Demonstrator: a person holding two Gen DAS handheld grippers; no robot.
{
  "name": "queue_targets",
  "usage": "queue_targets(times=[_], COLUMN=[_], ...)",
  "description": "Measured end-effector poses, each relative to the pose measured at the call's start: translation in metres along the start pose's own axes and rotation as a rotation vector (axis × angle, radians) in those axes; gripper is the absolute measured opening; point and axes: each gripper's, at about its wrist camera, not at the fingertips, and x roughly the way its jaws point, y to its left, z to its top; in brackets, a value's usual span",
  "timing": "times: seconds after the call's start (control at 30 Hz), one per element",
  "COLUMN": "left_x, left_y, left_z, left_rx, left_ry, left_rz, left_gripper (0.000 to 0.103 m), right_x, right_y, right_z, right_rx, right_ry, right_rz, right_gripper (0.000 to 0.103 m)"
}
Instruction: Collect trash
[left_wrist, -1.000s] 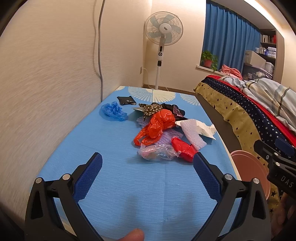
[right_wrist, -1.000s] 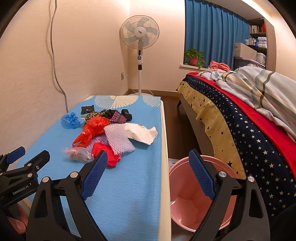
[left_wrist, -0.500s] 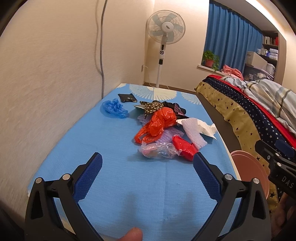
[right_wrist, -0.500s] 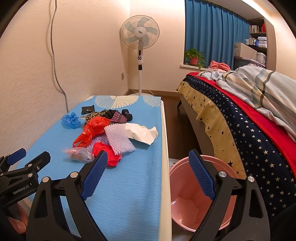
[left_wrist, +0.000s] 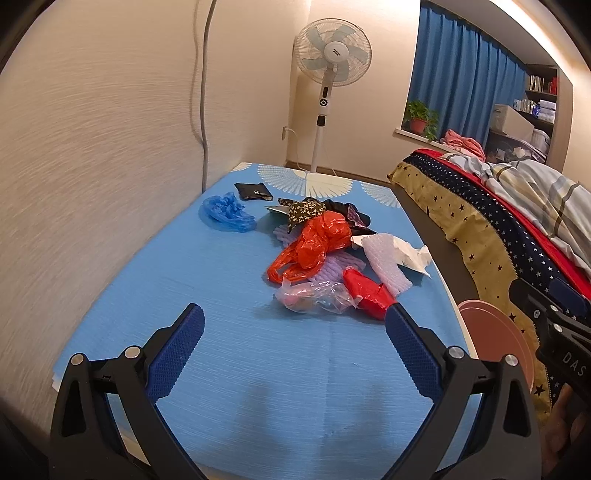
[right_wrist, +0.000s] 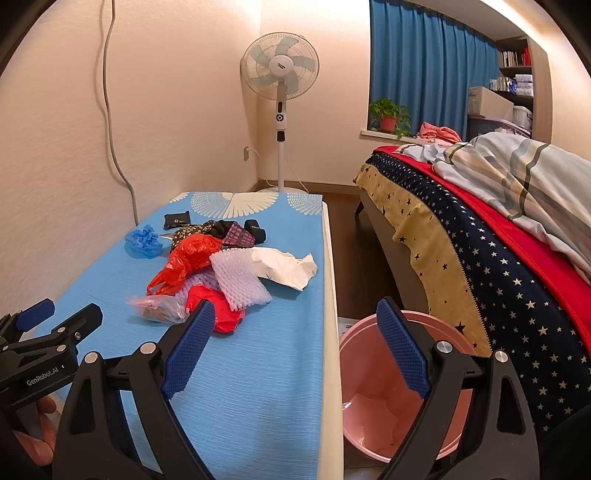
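1. A low table with a blue cloth (left_wrist: 229, 354) stands against a pale wall; every place below is given relative to this table.
2. The left gripper (left_wrist: 293, 325) hovers above the near end of the table, its two blue-padded fingers (left_wrist: 177, 347) spread wide apart with nothing between them.
3. The right gripper (right_wrist: 295, 332) hovers over the table's near right edge, fingers equally wide apart and holding nothing.
4. A loose pile of trash lies on the middle of the table, beyond both grippers: a crumpled orange-red plastic bag (left_wrist: 314, 243), a clear plastic bag (left_wrist: 314, 295) nearest the grippers, a red wrapper (left_wrist: 365, 291) just beside it, white foam netting (right_wrist: 240, 278) and crumpled white paper (right_wrist: 288, 266) toward the right edge.
5. Dark patterned cloth pieces (right_wrist: 229, 232) lie at the far side of the pile.
6. A crumpled blue plastic bag (left_wrist: 225, 214) sits apart from the pile, near the table's wall side, with a small black pouch (left_wrist: 253, 191) just beyond it.
7. A pink bin (right_wrist: 399, 398) stands on the floor beside the table's right edge, between the table and a bed with a star-patterned cover (right_wrist: 498, 266).
8. A white standing fan (right_wrist: 280, 74) stands on the floor past the table's far end.
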Motion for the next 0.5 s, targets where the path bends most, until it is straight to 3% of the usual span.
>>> queue_targets(times=[0.5], left_x=[0.0004], left_y=[0.0000], left_z=[0.0003], left_rx=[-0.001], left_ry=[0.001], left_rz=[0.000], left_gripper=[0.095], right_x=[-0.0023], right_y=[0.0001], right_z=[0.0002], right_rx=[-0.004], right_ry=[-0.013], right_rz=[-0.002], right_gripper=[0.086])
